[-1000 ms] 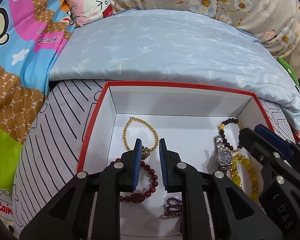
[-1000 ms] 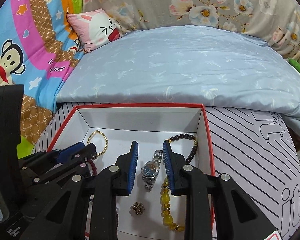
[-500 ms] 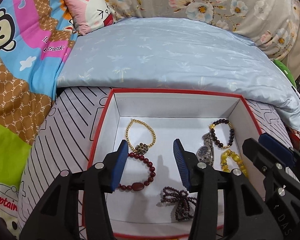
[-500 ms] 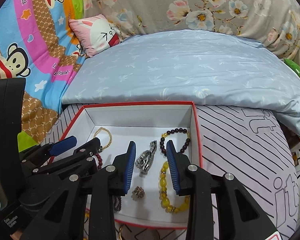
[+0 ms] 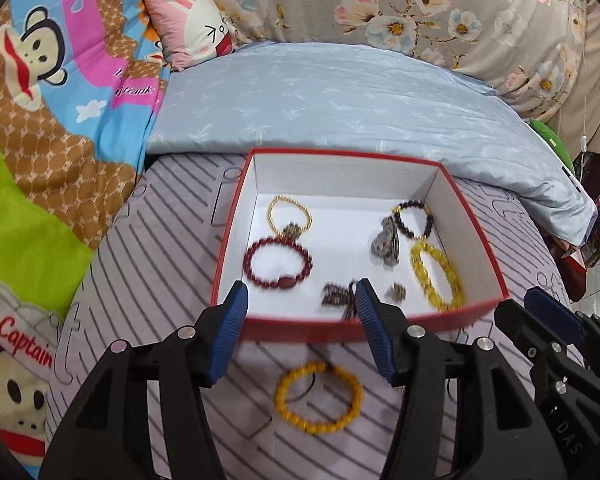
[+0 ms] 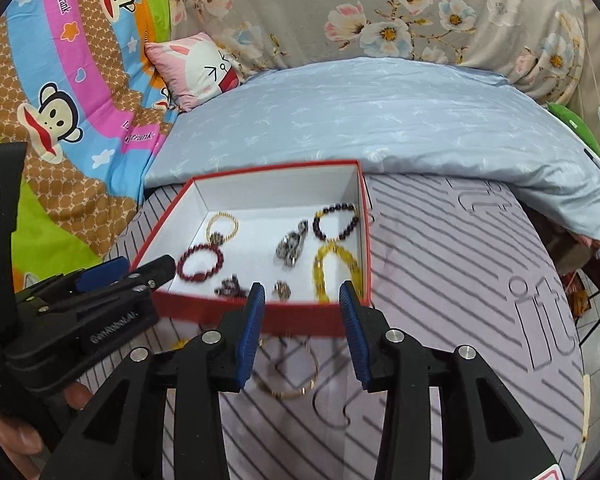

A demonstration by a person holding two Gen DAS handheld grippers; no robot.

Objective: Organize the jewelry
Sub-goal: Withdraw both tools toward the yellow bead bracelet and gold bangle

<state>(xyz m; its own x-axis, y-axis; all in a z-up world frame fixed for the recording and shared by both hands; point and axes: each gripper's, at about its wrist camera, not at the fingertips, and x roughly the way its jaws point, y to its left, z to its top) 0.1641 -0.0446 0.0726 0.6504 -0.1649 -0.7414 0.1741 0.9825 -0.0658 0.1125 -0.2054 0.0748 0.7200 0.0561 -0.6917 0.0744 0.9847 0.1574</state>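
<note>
A red box (image 5: 300, 326) with a white inside sits on the striped mat and holds several bracelets, a watch (image 5: 386, 242) and a small ring (image 5: 396, 292). A yellow bead bracelet (image 5: 318, 398) lies on the mat in front of the box, below my open, empty left gripper (image 5: 300, 334). A thin gold bangle (image 6: 290, 372) lies on the mat in front of the box (image 6: 260, 314), between the fingers of my open, empty right gripper (image 6: 302, 336). Both grippers hang above the mat, just short of the box's front wall.
The striped purple mat (image 6: 460, 280) extends to the right of the box. A light blue pillow (image 5: 340, 100) lies behind the box, with a cartoon blanket (image 5: 60, 120) to the left. A pink bunny cushion (image 6: 196, 68) is at the back.
Both grippers have pulled back out of the box and opened wider. The yellow bracelet and the gold bangle on the mat have come into view.
</note>
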